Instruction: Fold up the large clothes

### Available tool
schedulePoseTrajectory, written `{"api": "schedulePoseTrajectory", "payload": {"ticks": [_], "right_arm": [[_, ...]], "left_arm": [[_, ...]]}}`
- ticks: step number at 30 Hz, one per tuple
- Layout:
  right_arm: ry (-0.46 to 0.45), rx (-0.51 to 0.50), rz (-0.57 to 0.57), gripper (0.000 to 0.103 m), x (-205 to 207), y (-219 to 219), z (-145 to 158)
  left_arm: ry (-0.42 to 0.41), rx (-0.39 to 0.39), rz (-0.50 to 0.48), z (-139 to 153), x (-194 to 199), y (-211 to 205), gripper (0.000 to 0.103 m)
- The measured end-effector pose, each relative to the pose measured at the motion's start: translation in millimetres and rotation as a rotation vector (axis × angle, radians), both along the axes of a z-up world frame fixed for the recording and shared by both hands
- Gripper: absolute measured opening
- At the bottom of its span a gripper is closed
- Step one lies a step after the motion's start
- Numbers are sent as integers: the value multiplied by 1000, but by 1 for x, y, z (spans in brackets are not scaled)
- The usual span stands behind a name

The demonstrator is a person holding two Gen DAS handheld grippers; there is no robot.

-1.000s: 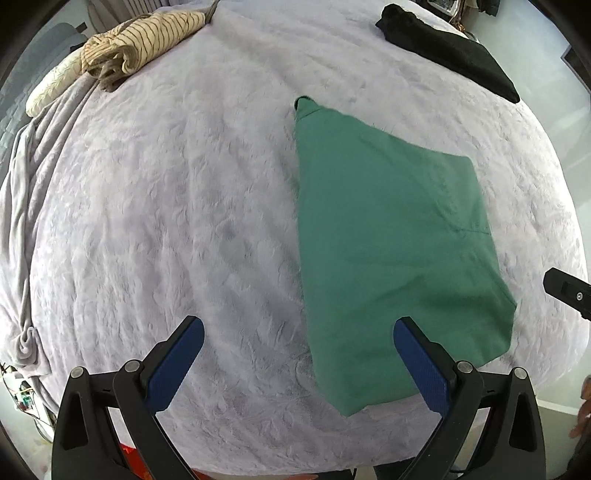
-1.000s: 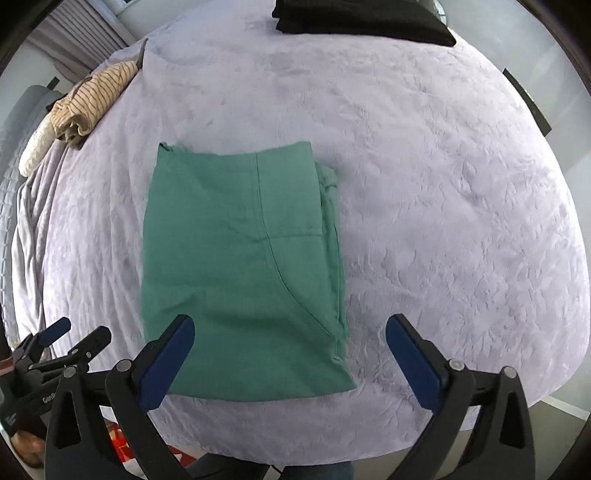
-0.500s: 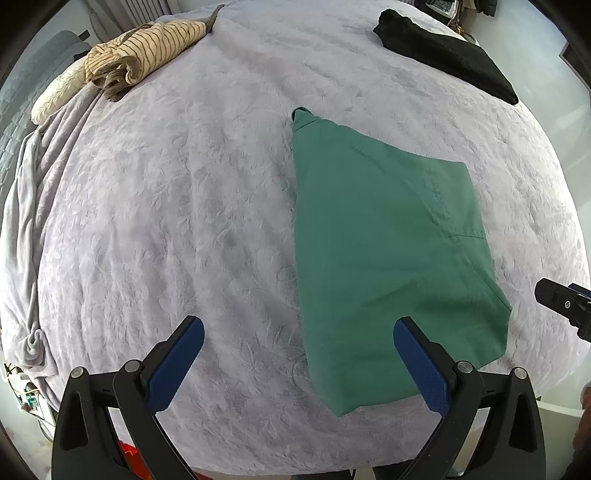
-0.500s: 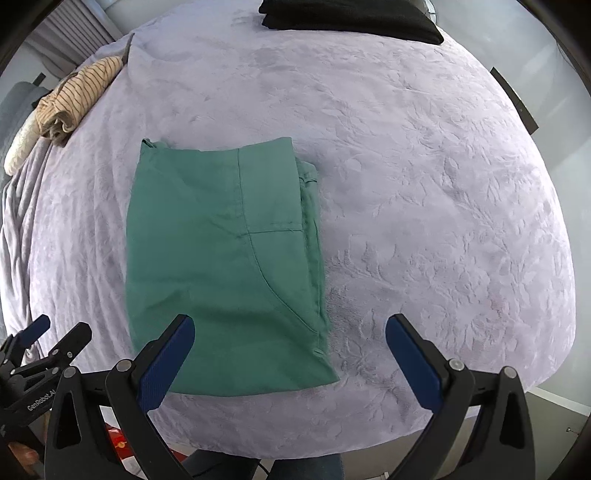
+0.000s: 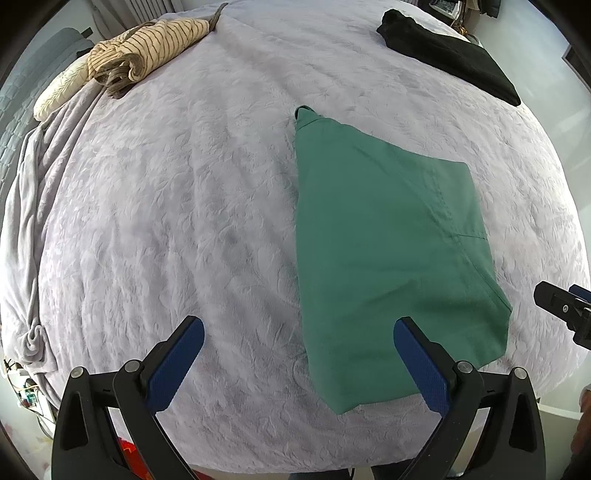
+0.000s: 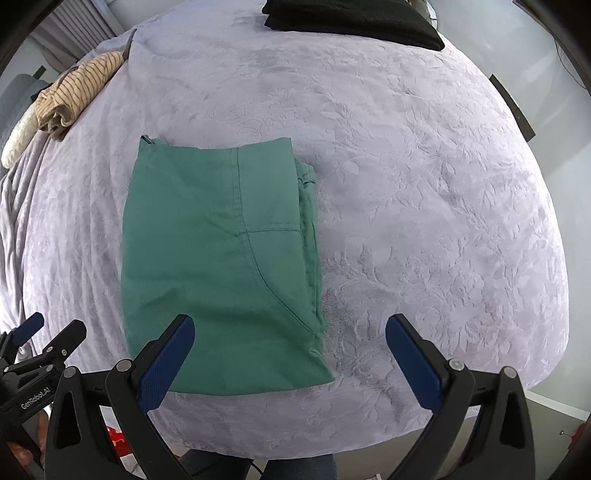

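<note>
We see the green garment (image 6: pixel 218 258) lying flat on the bed (image 6: pixel 424 184), folded into a rough rectangle. Its long axis runs from the near edge of the bed toward the far side, w/ the short edges near and far. In the right wrist view it sits left of centre; a seam runs along its length, then curves toward the near right corner, and extra folded layers peek out along the right edge. In the left wrist view the same garment (image 5: pixel 388 251) sits right of centre and tapers to a small bunched tip at the far left corner.

Our left claw (image 5: pixel 299 365) is spread wide and holds nothing; its right blue pad overlaps the garment's near edge in the picture, but we can't tell if it touches. Our right claw (image 6: pixel 290 360) is also spread wide and empty, hanging over the near right corner of the garment, w/ its left pad over the green cloth.

At the far left of the bed lies a crumpled striped shirt (image 5: pixel 147 44), w/ a cream pillow (image 5: pixel 59 92) just beside it. A folded black garment (image 6: pixel 351 18) rests at the far edge, well apart from the green one.
</note>
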State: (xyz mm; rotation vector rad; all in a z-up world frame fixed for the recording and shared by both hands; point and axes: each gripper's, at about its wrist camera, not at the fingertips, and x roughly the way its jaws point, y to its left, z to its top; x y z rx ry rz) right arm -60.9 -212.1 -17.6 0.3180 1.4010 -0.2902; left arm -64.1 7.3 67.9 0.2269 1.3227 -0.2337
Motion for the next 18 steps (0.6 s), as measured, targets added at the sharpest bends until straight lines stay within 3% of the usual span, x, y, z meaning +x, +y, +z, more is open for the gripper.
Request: {"api": "schedulePoseTrajectory", "payload": {"ticks": [18], "right_arm": [[-3,-12,15,103,-1,2,1]], "left_arm": [[1,-1,4,0,-2,0,103]]}}
